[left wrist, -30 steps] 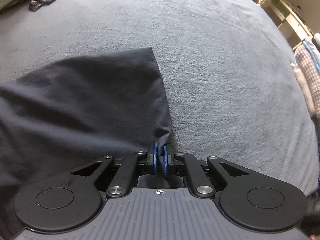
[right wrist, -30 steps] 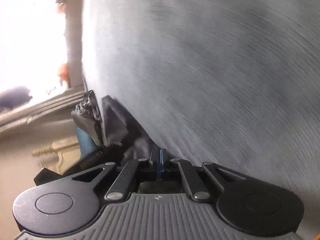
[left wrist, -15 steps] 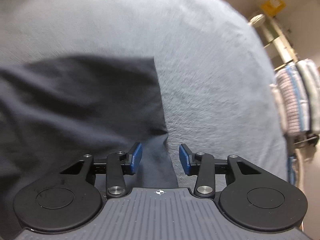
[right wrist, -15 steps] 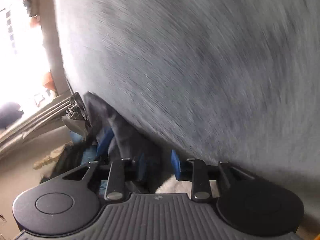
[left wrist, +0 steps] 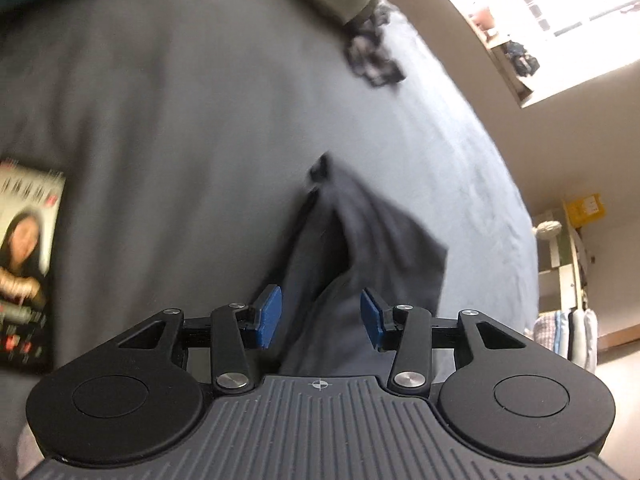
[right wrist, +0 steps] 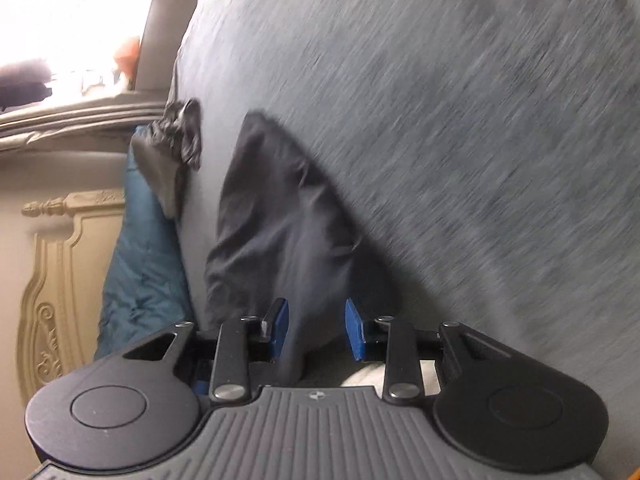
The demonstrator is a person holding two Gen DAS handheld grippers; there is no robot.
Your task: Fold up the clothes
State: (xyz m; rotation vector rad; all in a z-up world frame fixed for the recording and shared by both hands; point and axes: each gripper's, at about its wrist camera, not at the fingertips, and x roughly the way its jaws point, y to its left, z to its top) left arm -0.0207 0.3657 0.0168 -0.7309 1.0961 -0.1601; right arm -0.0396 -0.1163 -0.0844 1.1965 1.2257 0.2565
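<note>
Both the left gripper [left wrist: 320, 317] and right gripper [right wrist: 316, 328] have just opened, holding nothing. That floppy dark grey cotton garment [right wrist: 280, 220] is light, so grab corners.

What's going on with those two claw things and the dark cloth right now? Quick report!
Left gripper and right gripper: jaws just opened, gripping nothing. Dark garment lies loose on the grey bed. Nothing in the way.

Motion blur smears the grey blanket [right wrist: 460, 120] in the right wrist view. The magazine [left wrist: 28, 264] is cut by the left edge; its print is unreadable. The dark garment's [left wrist: 360, 240] near end is hidden behind the gripper body.
</note>
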